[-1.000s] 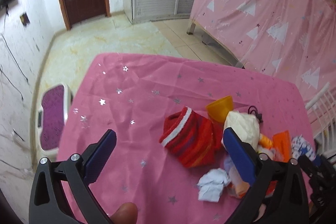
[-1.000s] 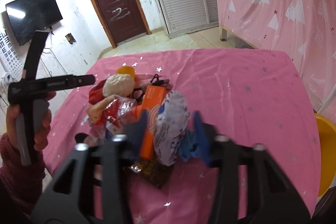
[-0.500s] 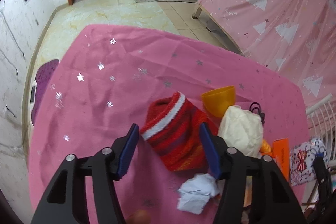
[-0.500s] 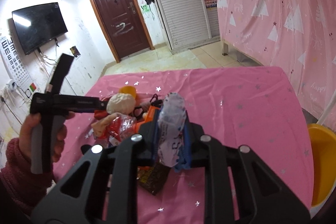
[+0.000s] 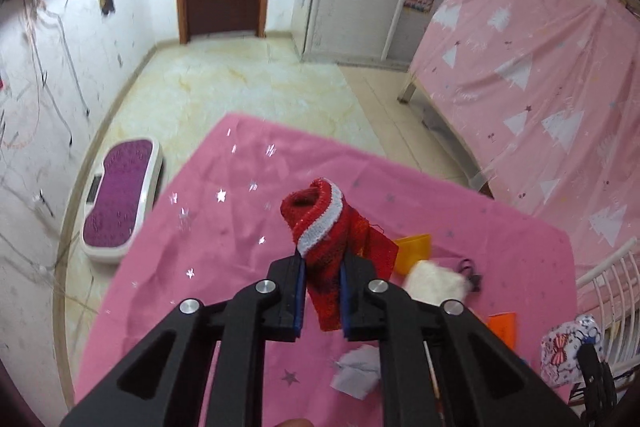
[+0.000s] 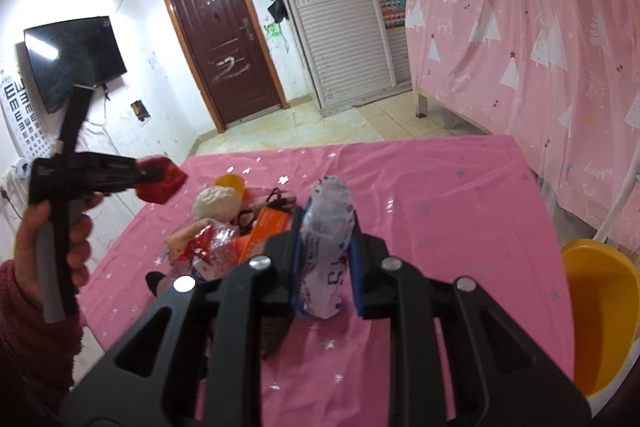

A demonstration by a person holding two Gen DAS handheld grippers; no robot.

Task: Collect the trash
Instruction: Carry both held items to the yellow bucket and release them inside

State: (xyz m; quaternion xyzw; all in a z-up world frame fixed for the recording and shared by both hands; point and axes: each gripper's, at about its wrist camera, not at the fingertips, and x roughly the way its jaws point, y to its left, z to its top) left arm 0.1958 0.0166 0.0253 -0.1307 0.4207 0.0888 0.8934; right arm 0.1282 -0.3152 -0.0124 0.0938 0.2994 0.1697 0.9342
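Observation:
A red knitted sock with a white stripe (image 5: pixel 328 227) hangs above the pink tablecloth (image 5: pixel 224 227). My left gripper (image 5: pixel 322 261) is closing on it, and its blue pads press both sides. In the right wrist view a hand holds that left gripper (image 6: pixel 150 173) up at the left, with the red sock (image 6: pixel 164 185) at its tip. My right gripper (image 6: pixel 326 225) is shut on a white printed wrapper (image 6: pixel 326 247) and holds it upright over the table. Below lies the trash pile: a white wad (image 6: pixel 216 203), an orange packet (image 6: pixel 268 227) and a red-and-clear wrapper (image 6: pixel 208 247).
A yellow bin (image 6: pixel 596 311) stands past the table's right edge. A yellow cup (image 5: pixel 414 251) and crumpled white paper (image 5: pixel 358 371) lie near the pile. On the floor to the left is a purple-topped platform (image 5: pixel 120 203). A pink curtain (image 6: pixel 540 27) hangs at the right.
My left gripper has shut on the red sock and raised it off the table. My right gripper has stayed shut on the wrapper and lifted it slightly.

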